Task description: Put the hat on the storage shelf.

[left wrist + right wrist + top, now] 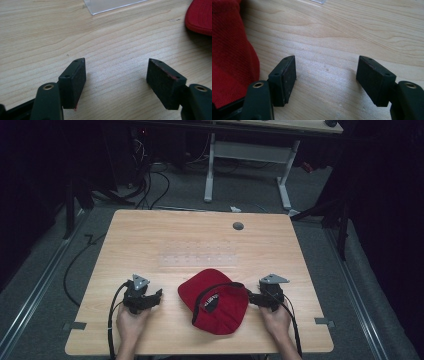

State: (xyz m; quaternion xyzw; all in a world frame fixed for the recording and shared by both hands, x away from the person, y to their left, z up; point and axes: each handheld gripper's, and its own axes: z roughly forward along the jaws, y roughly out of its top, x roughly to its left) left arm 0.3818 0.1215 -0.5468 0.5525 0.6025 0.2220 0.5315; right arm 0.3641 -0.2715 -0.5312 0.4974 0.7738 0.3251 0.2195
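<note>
A red cap [215, 301] lies on the wooden table [150, 235] near its front edge, at about 6 o'clock from the table's middle, crown up with its dark strap and label showing toward the person. The left gripper [152, 299] rests on the table at the cap's 9 o'clock, a little apart from it, and the right gripper [251, 296] sits at the cap's 3 o'clock, just beside the fabric. Both sets of jaws stand wide apart with nothing but bare wood between them; in the left gripper view the cap's brim [200, 17] shows at 2 o'clock, in the right gripper view the red cloth [232, 55] lies at 9 o'clock, close against the near jaw. A clear plastic sheet [197, 260] lies flat at the cap's 12 o'clock. The likely trouble, as I judge it: soft cloth gives way, so a jaw closing on too thin a fold could slip off, or push the cap sideways rather than seize it. With the cap so close to the front edge, a shove toward 6 o'clock could slide it off the table. Uneven pulls from the two sides might twist or crumple the crown, and a push toward 12 o'clock could ride the cap onto the slick sheet
</note>
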